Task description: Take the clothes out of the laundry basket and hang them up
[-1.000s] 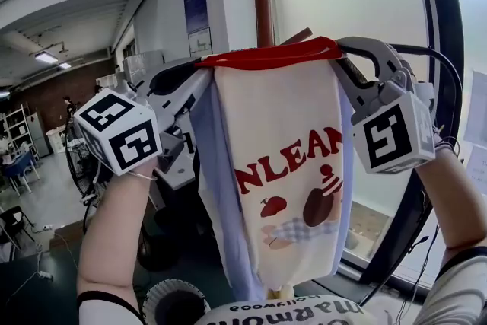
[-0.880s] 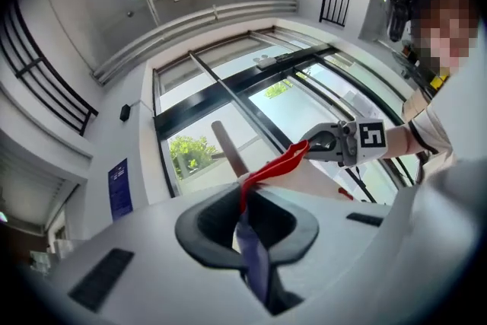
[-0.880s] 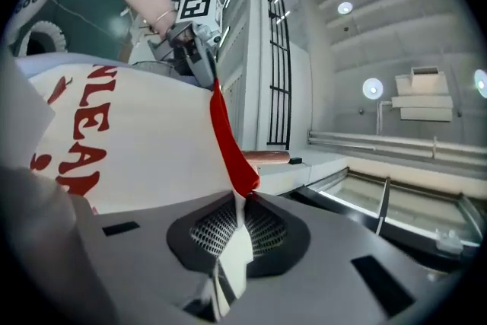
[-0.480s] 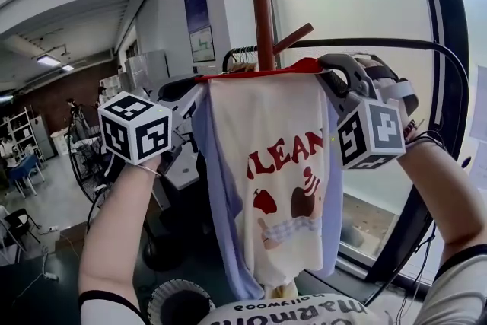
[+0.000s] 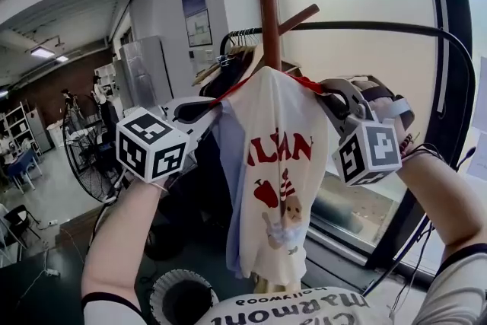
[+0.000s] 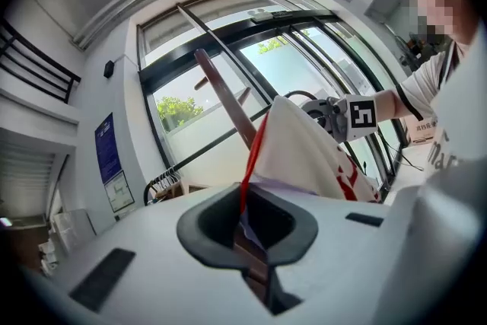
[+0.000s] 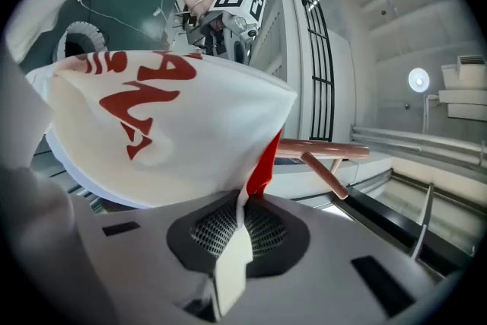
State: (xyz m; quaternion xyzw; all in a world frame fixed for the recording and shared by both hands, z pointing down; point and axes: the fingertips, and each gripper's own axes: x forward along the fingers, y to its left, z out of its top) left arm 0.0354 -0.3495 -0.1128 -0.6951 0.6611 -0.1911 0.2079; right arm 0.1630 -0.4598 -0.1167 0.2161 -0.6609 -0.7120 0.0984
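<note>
A: What makes this hang go well?

B: I'd raise both ends of the shirt level, so the red collar clears the slanted peg of the coat stand. Then let it settle on the peg before either side lets go.

A: Who has hold of it?

B: The left gripper is clenched on the collar's left end. The right gripper is clenched on the cloth at the right end. The shirt hangs between them, against the coat stand just below the peg.
</note>
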